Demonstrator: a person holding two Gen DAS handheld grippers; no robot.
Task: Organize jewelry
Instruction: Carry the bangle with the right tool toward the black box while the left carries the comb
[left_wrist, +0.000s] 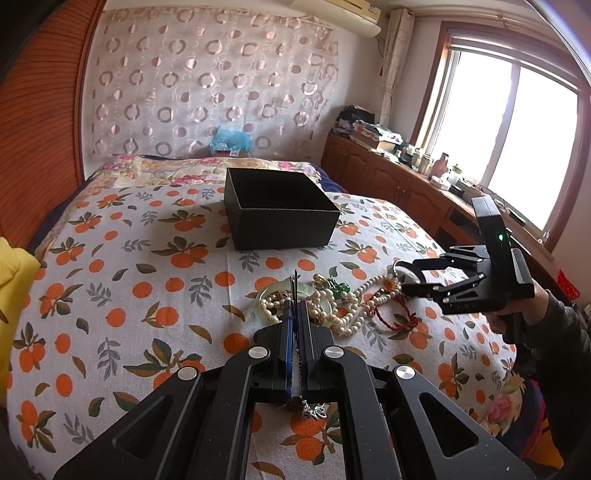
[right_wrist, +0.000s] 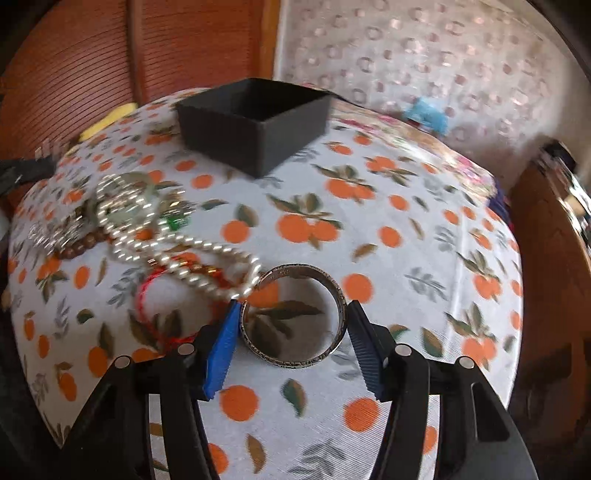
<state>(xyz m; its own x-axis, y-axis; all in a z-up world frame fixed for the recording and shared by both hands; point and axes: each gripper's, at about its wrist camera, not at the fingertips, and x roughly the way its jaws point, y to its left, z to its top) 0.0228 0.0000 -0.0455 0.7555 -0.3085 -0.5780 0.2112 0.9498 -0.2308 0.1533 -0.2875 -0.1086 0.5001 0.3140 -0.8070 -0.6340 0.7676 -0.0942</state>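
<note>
An open black box (left_wrist: 280, 212) stands on the orange-print bedspread; it also shows in the right wrist view (right_wrist: 255, 125). A pile of jewelry (left_wrist: 332, 302) lies in front of it: pearl strands (right_wrist: 177, 243), a pale green bangle (right_wrist: 125, 201), a red cord bracelet (right_wrist: 147, 295) and brown beads. My left gripper (left_wrist: 295, 291) is shut on a thin chain whose silver pendant (left_wrist: 314, 410) hangs below the jaws. My right gripper (right_wrist: 291, 317) is shut on a silver bangle (right_wrist: 295, 317), held above the bedspread beside the pile, its pads (right_wrist: 221, 354) touching both sides. It also shows in the left wrist view (left_wrist: 410, 277).
A wooden cabinet (left_wrist: 399, 184) with clutter runs along the window side at the right. A yellow cloth (left_wrist: 11, 280) lies at the bed's left edge. A wooden headboard panel (right_wrist: 92, 66) stands behind the bed. A blue item (left_wrist: 231, 140) sits at the far end.
</note>
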